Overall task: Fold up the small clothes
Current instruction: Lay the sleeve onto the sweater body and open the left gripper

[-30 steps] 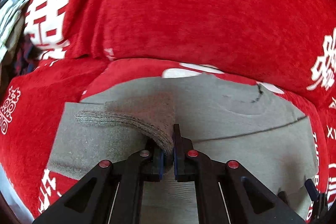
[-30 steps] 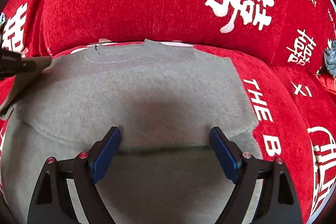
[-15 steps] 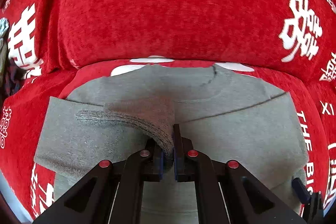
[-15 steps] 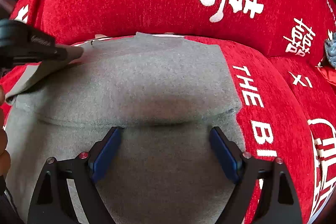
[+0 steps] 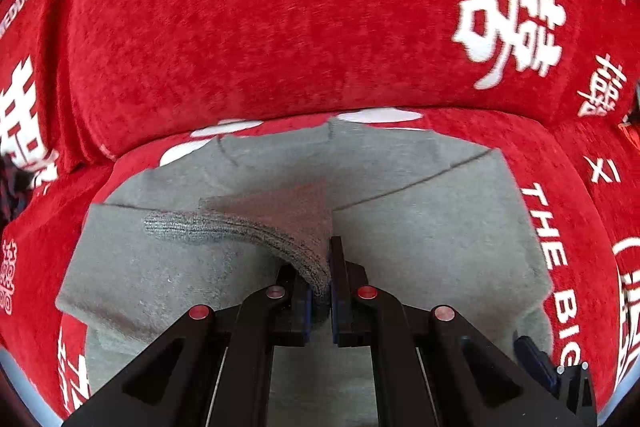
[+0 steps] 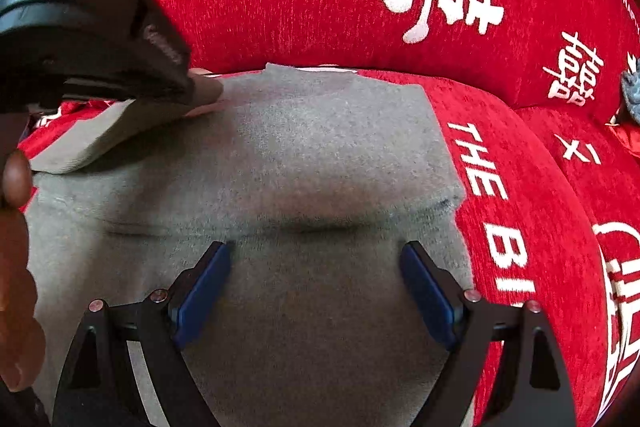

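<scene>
A small grey knit top (image 5: 420, 227) lies flat on a red sofa seat, neckline toward the backrest; it also shows in the right wrist view (image 6: 320, 155). My left gripper (image 5: 320, 291) is shut on the ribbed cuff of the left sleeve (image 5: 240, 227) and holds it lifted over the body of the top. In the right wrist view the left gripper (image 6: 188, 95) shows at the upper left with the sleeve (image 6: 100, 131) hanging from it. My right gripper (image 6: 316, 267) is open and empty, low over the top's lower half.
The red sofa backrest (image 5: 280, 27) with white characters rises right behind the top. The seat cushion (image 6: 540, 227) runs on to the right. A bluish-grey cloth item (image 6: 632, 87) lies at the far right. The person's hand (image 6: 16, 267) is at the left edge.
My left gripper has carried the sleeve to the right, across the top toward its middle. The right gripper has stayed open and almost still.
</scene>
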A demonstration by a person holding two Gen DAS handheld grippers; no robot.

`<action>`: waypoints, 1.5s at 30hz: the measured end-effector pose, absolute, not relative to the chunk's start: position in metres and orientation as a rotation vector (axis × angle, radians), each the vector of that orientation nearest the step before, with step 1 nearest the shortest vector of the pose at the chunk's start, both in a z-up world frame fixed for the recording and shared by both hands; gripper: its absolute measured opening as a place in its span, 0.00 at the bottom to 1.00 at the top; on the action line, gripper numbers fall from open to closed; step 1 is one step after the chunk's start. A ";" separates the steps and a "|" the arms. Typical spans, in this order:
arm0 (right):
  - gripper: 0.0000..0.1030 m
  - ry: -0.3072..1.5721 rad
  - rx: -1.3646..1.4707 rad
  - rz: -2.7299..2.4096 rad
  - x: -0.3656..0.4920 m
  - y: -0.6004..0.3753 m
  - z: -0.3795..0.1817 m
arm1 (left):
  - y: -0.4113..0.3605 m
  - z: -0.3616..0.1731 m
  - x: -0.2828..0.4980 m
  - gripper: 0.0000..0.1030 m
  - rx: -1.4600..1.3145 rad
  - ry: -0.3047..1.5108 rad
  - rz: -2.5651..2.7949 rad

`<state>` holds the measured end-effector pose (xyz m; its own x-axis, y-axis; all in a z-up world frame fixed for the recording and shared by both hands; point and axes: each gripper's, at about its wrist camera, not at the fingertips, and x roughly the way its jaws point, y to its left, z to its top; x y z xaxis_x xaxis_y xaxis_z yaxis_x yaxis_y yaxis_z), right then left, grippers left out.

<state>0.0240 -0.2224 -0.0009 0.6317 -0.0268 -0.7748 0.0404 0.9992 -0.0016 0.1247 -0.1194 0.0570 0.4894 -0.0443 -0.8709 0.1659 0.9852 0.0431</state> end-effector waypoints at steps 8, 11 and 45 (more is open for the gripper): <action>0.87 0.866 0.003 -0.012 0.003 -0.227 0.000 | -0.150 0.054 0.119 0.07 0.159 1.060 -0.229; 0.87 0.859 0.018 0.000 0.001 -0.230 -0.001 | -0.164 0.050 0.116 0.07 0.200 1.064 -0.275; 0.88 0.842 -0.016 -0.020 -0.005 -0.220 -0.005 | -0.159 0.044 0.118 0.95 0.218 1.128 -0.468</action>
<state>-0.0046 -0.2200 -0.0049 0.6662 -0.0240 -0.7454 0.0110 0.9997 -0.0224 0.1178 -0.1588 0.0437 0.3451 -0.2485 -0.9051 0.4649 0.8829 -0.0651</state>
